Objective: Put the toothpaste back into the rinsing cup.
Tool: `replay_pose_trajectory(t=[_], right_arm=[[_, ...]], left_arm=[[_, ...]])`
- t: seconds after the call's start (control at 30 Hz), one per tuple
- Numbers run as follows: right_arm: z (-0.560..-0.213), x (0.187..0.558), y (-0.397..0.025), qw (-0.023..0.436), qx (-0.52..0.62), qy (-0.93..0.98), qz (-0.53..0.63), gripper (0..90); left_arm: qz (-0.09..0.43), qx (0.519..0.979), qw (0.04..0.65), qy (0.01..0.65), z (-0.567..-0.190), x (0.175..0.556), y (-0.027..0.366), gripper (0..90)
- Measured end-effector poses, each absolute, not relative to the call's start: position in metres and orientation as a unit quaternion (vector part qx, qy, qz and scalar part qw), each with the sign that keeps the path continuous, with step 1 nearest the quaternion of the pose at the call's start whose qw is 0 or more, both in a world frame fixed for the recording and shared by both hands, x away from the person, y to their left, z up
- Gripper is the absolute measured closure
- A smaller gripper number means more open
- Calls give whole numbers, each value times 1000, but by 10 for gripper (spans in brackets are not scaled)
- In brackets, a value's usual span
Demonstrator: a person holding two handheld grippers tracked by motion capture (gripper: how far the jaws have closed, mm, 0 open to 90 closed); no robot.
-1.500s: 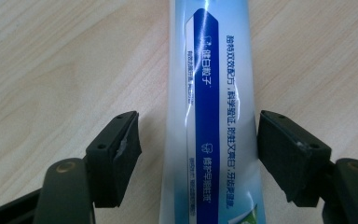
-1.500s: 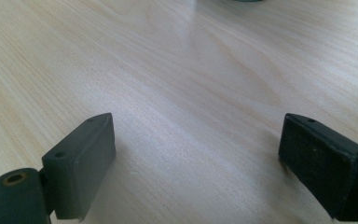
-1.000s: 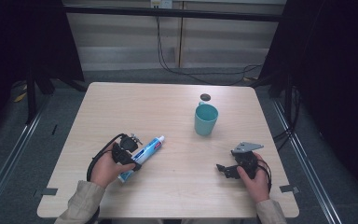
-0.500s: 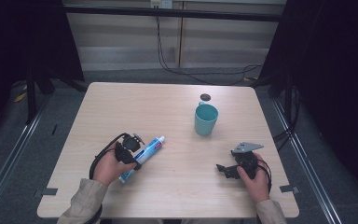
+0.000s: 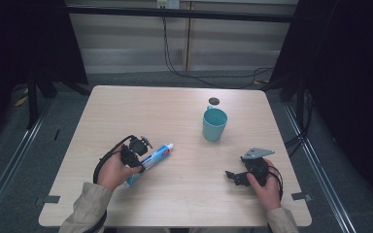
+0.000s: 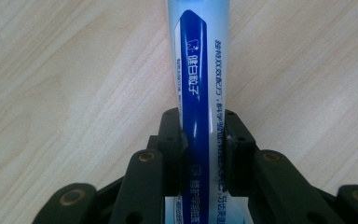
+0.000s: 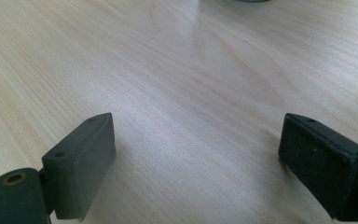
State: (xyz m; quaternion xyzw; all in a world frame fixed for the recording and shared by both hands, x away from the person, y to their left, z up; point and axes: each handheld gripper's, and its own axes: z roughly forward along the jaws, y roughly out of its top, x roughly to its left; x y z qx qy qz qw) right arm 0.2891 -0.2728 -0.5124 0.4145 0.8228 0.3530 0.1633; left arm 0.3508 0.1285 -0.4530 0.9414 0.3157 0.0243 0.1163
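Up close, left claw [image 6: 200, 154] pinches the toothpaste tube's [image 6: 198, 70] printed side

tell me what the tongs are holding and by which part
The left tongs clamp the toothpaste tube across its flat body toward its tail end; the right tongs are open, empty.

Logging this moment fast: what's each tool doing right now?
Left tool: closed on the toothpaste tube.
Right tool: open, holding nothing, above the table.
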Motion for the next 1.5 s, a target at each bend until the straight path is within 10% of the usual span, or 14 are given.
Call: replay_pose_trajectory(t=[1.5], right_arm=[[-495, 288, -270, 173, 383, 838, 349, 145]], left_arm=[[22, 950, 150, 274, -407, 354, 95, 743]])
